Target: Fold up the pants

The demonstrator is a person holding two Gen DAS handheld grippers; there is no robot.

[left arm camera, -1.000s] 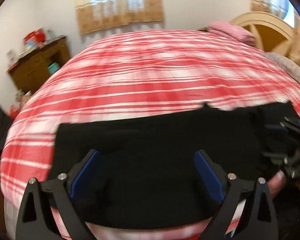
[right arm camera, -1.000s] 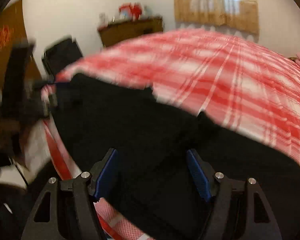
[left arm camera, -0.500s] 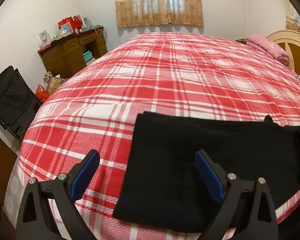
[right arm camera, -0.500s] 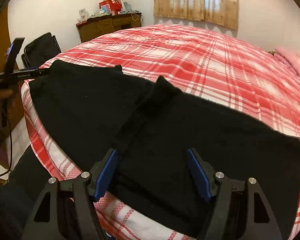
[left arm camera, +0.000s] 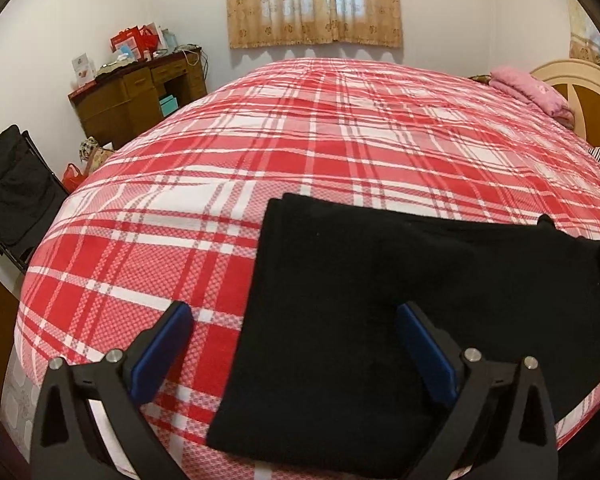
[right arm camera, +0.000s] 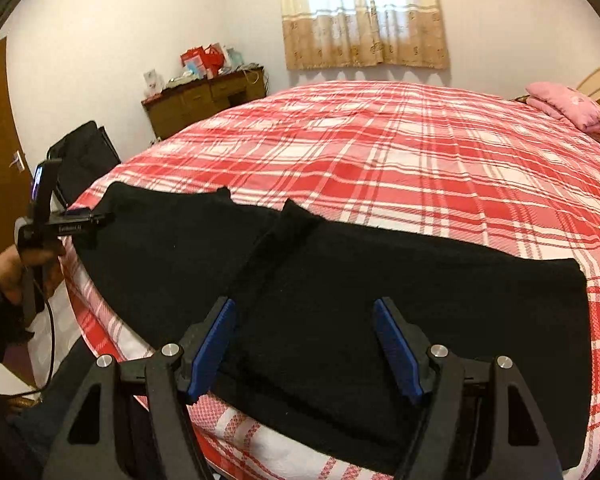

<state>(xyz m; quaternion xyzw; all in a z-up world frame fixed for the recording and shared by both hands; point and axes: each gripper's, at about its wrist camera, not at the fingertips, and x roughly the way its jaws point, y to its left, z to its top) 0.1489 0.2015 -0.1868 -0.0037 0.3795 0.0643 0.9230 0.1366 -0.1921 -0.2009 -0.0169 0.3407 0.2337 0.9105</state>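
Black pants [right arm camera: 340, 280] lie flat along the near edge of the bed [left arm camera: 320, 128], on a red-and-white plaid bedspread [right arm camera: 440, 168]; fabric plain, dark, soft-looking, little surface detail readable. Right wrist view takes in nearly the whole garment: a long black band running from about 9 o'clock to 3 o'clock, with a raised fold or seam line crossing it diagonally near the middle and two small peaks on the far edge at about 11 and 12 o'clock; the right end is a squared-off straight edge. Left wrist view shows only one end of the pants [left arm camera: 380, 300]: a clean straight edge running from 12 toward 7 o'clock, layered edges visible at the far corner, bare plaid to its left. Left hand-held gripper [left arm camera: 296, 344]: blue-padded fingers spread wide, nothing between them, left finger over bare bedspread, right finger over black cloth; contact with the cloth cannot be told. Right hand-held gripper [right arm camera: 304, 344]: also wide apart, holding nothing, both fingers over the pants. Only the right view shows the left hand-held gripper from outside [right arm camera: 96, 220], at 9 o'clock by the pants' left end, with the person's hand [right arm camera: 20, 268] on its handle. Both views show a wooden desk [left arm camera: 140, 96], a curtain [left arm camera: 314, 2] and a pink pillow [left arm camera: 528, 90]; a black folding chair [left arm camera: 12, 192] at 9 o'clock is fullest in the left view.
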